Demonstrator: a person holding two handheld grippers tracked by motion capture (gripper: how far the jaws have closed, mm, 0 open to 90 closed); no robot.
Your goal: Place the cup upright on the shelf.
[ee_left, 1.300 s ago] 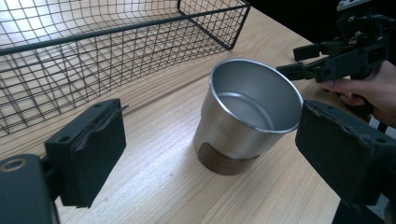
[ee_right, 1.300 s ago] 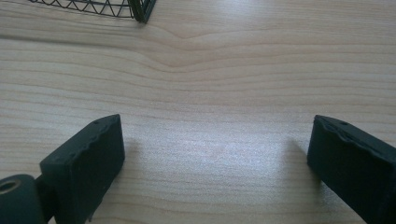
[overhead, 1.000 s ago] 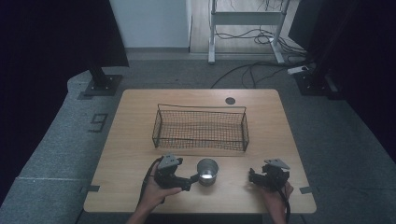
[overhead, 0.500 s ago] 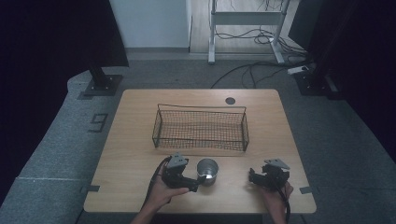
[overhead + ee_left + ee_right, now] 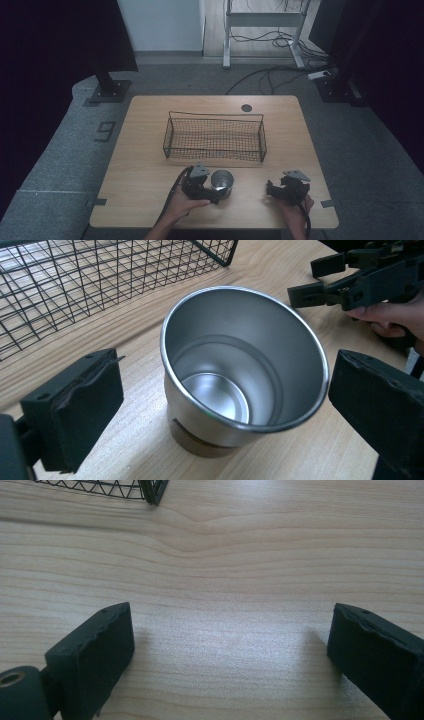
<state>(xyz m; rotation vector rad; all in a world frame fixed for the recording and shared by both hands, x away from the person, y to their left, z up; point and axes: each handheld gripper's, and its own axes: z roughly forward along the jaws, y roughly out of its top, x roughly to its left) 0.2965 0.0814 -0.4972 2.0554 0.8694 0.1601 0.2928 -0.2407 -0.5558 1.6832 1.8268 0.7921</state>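
Straddling the steel cup [image 5: 235, 375], left gripper [image 5: 225, 405] jaws just opened — pads clear of its rim.

Your left gripper [image 5: 220, 405]: black jaws wide apart, have just been opening, pads clear of cup. Shiny steel cup with brown wooden base [image 5: 240, 375] stands upright on pale wooden table [image 5: 125, 440] between them, mouth open, empty. Black wire mesh basket [image 5: 100, 285] upper left. Your other black gripper [image 5: 315, 277], hand-held, upper right.
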